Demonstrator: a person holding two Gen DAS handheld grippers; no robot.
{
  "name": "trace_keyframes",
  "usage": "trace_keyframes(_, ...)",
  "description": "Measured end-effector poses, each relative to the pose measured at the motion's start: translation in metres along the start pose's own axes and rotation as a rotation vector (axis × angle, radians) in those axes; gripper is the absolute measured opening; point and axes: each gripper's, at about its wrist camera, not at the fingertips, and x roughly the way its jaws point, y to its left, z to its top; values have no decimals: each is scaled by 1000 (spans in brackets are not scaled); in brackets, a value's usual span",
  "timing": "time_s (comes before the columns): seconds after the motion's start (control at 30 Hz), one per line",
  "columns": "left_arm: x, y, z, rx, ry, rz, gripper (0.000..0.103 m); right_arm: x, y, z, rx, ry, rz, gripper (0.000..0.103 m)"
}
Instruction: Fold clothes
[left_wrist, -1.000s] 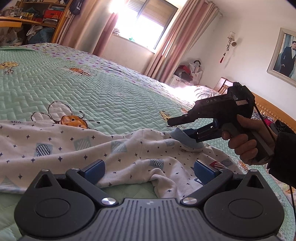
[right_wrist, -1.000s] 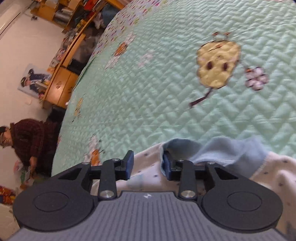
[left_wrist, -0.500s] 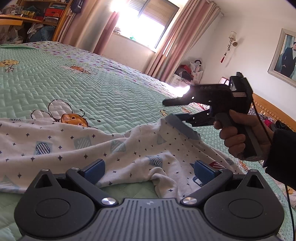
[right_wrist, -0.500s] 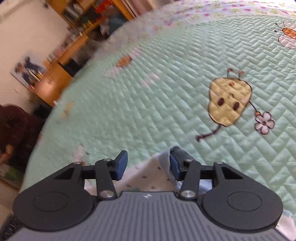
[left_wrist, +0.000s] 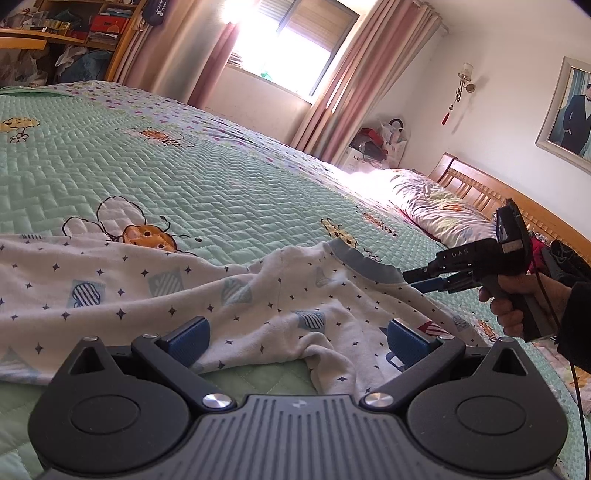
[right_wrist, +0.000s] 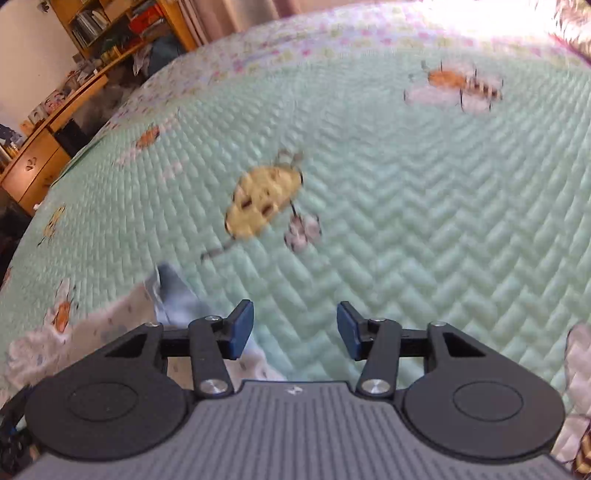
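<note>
A small white garment (left_wrist: 207, 295), printed with dark stars and pale blue patches and trimmed with a grey-blue ribbed band (left_wrist: 364, 260), is seen spread in loose folds across the near part of a bed covered by a mint-green quilted bedspread (left_wrist: 221, 184). The cloth is judged to be light, thin and entirely limp: it will likely drape and bunch wherever it is lifted and slide easily over the quilt. It is best taken by the firmer ribbed band or by a seam or corner, where the fabric is thicker and gives the pads something to bite.

The left hand-held gripper (left_wrist: 295, 338) is held low over the garment's near edge, its jaws spread wide with cloth lying between the blue pads but not pinched. The right hand-held gripper (left_wrist: 424, 278), carried in a person's hand (left_wrist: 517, 302), is seen just beside the end of the band; in its own blurred view (right_wrist: 295, 328) only bedspread appears between the pads, the garment lying off to the lower left, and the jaws are closing on nothing.

The bedspread is soft, stitched in a herringbone pattern and dotted with cartoon bees, so it is expected to yield under pressure rather than give a hard folding surface. Beyond it are shown a sunlit window (left_wrist: 295, 33) with pink curtains, a wooden headboard (left_wrist: 476, 184), a pillow, cluttered wooden shelves (left_wrist: 74, 22) and a framed portrait on the wall.
</note>
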Motion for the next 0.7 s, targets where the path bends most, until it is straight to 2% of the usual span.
trace_keyframes(0.13,1,0,0,-2,3,-1,102,3,-5,-11,-34,3,80,43)
trace_keyframes(0.27,2,1,0,-3,8,1,102,-4,-15,-16,-6,18,195,42)
trace_keyframes(0.33,2,0,0,-1,10,3,102,-3,-11,-22,-39,20,184,40)
trace_keyframes(0.4,2,0,0,-2,10,3,102,-2,-7,-25,-37,7,176,34)
trace_keyframes(0.43,2,0,0,-3,10,2,102,-2,-3,-26,-46,1,170,14)
trace_keyframes(0.47,2,0,0,-3,10,2,102,-3,3,-28,-75,-1,159,9)
trace_keyframes(0.5,2,0,0,-4,10,2,102,-3,12,-31,-116,-8,132,9)
trace_keyframes(0.63,1,1,-1,-8,9,-1,102,-9,48,-46,-280,-86,-60,8)
trace_keyframes(0.7,1,1,-1,-11,9,-3,102,-15,61,-49,-350,-146,-172,4)
